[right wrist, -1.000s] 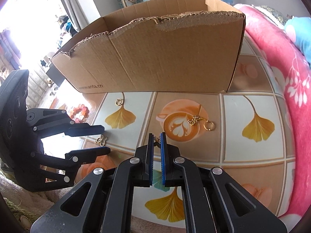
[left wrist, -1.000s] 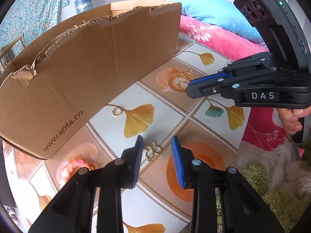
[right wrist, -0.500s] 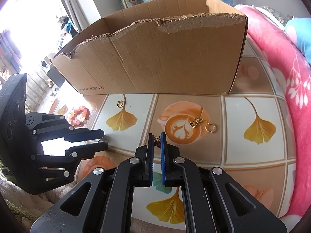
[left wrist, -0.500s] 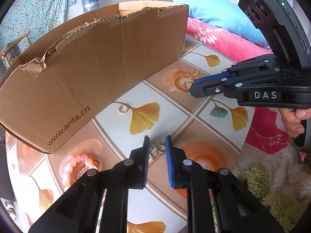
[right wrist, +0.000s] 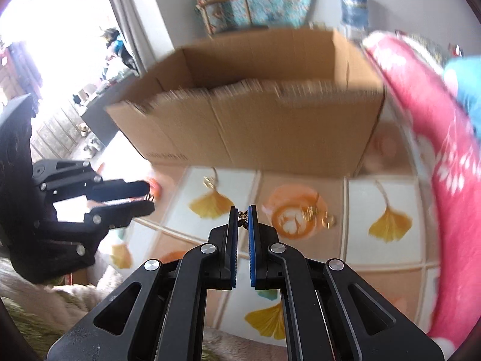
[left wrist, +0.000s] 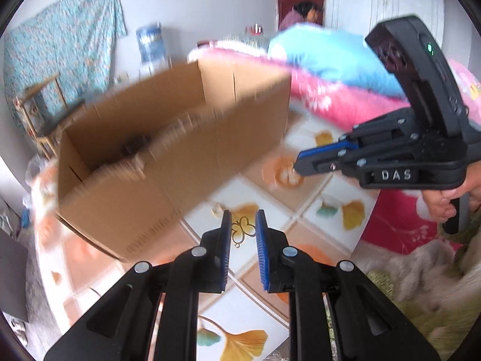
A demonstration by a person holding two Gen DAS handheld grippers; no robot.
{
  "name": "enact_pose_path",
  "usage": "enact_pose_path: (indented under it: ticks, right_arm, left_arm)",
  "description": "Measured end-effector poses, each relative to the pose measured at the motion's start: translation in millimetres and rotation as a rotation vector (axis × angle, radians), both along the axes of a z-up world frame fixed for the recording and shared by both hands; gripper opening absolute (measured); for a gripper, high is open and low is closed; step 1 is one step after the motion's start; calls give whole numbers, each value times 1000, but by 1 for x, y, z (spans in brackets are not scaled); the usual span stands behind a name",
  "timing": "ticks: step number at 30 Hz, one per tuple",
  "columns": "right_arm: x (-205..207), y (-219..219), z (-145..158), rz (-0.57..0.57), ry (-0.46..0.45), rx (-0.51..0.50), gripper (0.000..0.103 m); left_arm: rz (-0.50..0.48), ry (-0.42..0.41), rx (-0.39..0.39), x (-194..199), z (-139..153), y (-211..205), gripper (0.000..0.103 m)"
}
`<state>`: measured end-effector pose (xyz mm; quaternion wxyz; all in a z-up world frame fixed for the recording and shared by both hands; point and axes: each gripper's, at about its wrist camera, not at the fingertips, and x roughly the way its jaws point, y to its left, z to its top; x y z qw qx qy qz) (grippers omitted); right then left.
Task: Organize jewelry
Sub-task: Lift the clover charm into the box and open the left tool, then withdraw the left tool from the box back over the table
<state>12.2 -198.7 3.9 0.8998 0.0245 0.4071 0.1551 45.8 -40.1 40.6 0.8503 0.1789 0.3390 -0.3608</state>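
Left wrist view: the left gripper is pinching a gold clover charm, and the right gripper is clamping a small gold piece, both short of the cardboard box. Such thin grips risk slipping during the carry.

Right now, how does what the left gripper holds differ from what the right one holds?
The left gripper pinches a gold clover-shaped piece that fills a wider gap. The right gripper clamps a much smaller gold piece at its very tips, fingers nearly together. Both are gold jewelry, lifted above the tiled mat.
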Motion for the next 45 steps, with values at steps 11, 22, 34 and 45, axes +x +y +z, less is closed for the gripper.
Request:
enact_pose_path:
  ticks: [11, 22, 34, 45]
  right_arm:
    - [66, 14, 91, 152, -236, -37, 4]
    - [195, 13, 23, 164, 195, -82, 5]
    - [178, -9, 46, 111, 133, -11, 12]
    - [79, -62, 125, 107, -171, 138, 38]
  left_arm:
    - [33, -81, -132, 66, 77, 14, 15]
    - [110, 419, -19, 185, 6, -12, 16]
    - [154, 452, -44, 192, 8, -12, 41]
    - [121, 180, -212, 106, 82, 48, 71]
